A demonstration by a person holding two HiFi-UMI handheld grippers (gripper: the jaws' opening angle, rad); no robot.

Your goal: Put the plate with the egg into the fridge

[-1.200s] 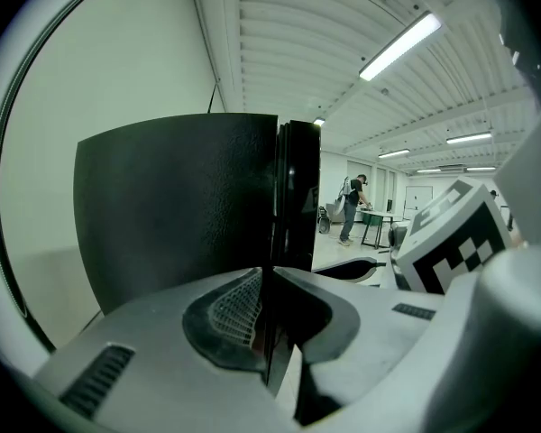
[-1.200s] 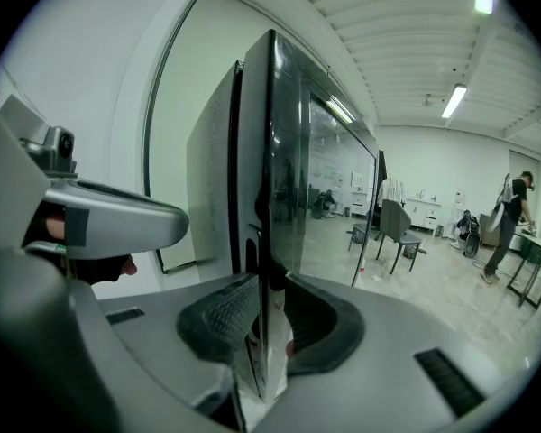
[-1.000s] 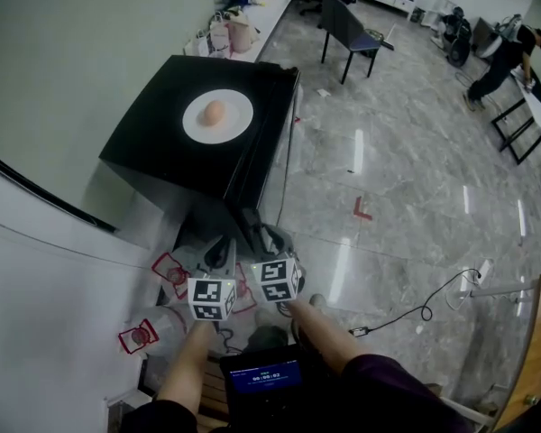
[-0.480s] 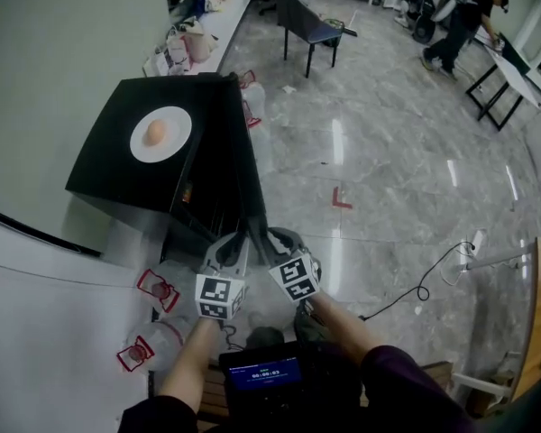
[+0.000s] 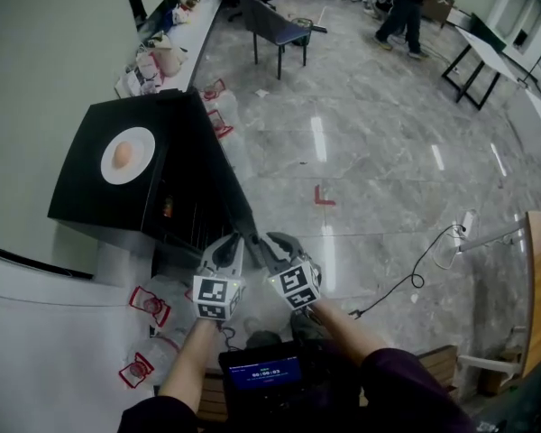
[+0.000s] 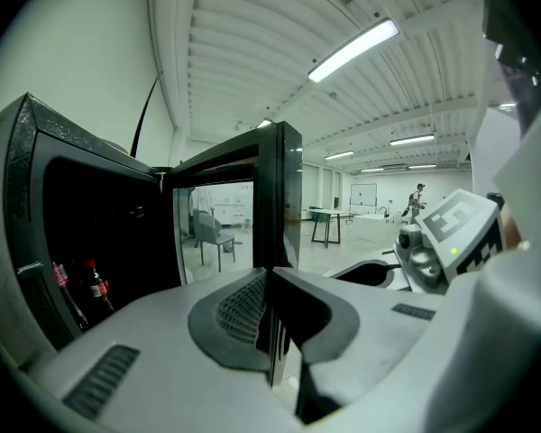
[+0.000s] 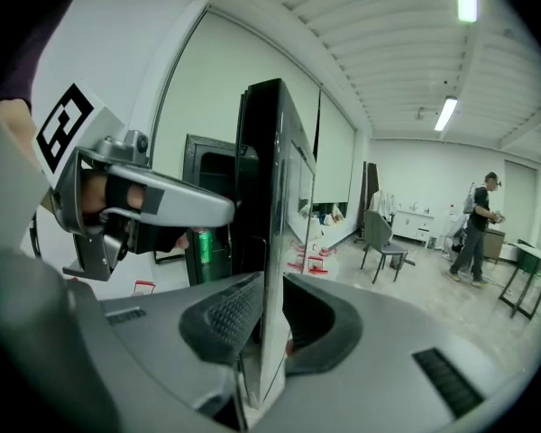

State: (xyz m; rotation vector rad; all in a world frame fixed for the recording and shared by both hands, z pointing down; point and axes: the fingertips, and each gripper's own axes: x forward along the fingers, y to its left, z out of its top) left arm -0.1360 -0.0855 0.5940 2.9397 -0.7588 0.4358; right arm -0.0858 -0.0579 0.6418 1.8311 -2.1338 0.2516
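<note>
The right gripper (image 7: pixel 266 332) has its jaws clamped on the free edge of the open fridge door (image 7: pixel 275 197); the left gripper (image 6: pixel 272 323), just beside it, has its jaws pressed together on nothing, with the door's edge standing just ahead; inside the fridge (image 5: pixel 81 197) a cola bottle (image 6: pixel 95 287) and a green can (image 7: pixel 203 244) show; the plate (image 5: pixel 141 142) with the egg (image 5: pixel 123 154) sits on the fridge's black top, well apart from both grippers.
</note>
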